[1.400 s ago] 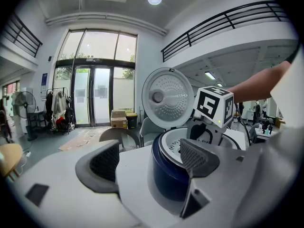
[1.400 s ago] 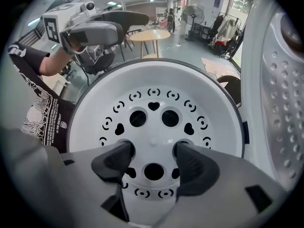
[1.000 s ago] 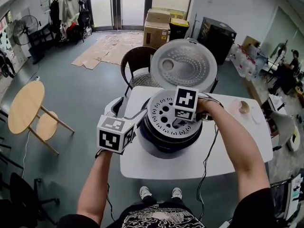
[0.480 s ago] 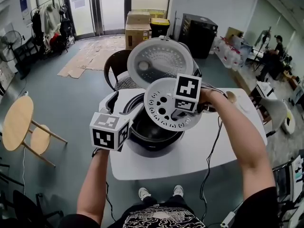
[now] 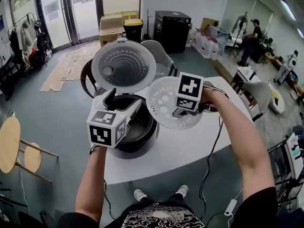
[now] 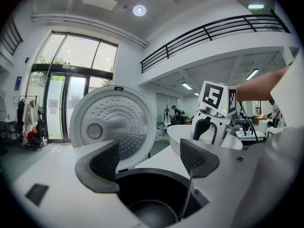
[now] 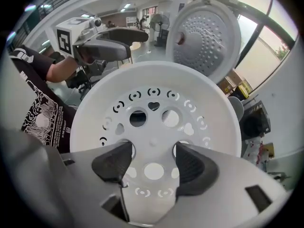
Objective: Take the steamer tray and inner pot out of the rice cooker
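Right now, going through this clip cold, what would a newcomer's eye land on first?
First, the white perforated steamer tray, held up over the white table in the right gripper, just right of the cooker. Next, the rice cooker on the table's left part, its round lid standing open and the dark inner pot seated inside. The left gripper is open over the pot's rim.
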{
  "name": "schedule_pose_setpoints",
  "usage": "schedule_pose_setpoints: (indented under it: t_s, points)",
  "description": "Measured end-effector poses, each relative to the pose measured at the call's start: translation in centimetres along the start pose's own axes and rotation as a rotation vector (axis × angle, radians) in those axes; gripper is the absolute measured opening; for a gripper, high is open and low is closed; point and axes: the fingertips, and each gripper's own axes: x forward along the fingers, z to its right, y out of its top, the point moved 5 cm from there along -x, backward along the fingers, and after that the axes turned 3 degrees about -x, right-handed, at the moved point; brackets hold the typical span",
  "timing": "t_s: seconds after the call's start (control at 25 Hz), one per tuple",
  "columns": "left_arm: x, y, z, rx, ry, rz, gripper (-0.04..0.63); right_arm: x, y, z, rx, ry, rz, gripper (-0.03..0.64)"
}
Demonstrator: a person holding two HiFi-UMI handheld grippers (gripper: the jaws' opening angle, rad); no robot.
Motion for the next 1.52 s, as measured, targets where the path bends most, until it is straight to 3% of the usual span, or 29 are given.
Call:
schedule_pose_setpoints:
  t_s: [0.32,0.48,0.8,1.08,1.52]
  points:
    - [6.6,1.4,10.9,0.038,-0.109,-0.011,0.391,-1.8,-14.2,0.4,0.136,-0.015,-0.011,0.304]
    - [10.3,3.8,18.8,0.052,-0.155,-0.018,0.391,-4.6,-22.9,0.5,0.182,-0.011,-0.019,0.302]
    - [18.9,4.8,33.7,0.077,-0.252,-0.055,0.39,-7.9,-39.4,1.8,0.271,-0.025,-0.032,0.302]
    - [25.8,3.5,47.9,0.098,-0.325,-0.074,0.391,-8.6,-54.8,1.3,0.331,-0.036,-0.046,0.302]
    - [35.1,3.0,59.7,0.136,-0.4,-0.116,0.39,-8.7,-69.3,3.5,0.402,-0.058,-0.063,0.301]
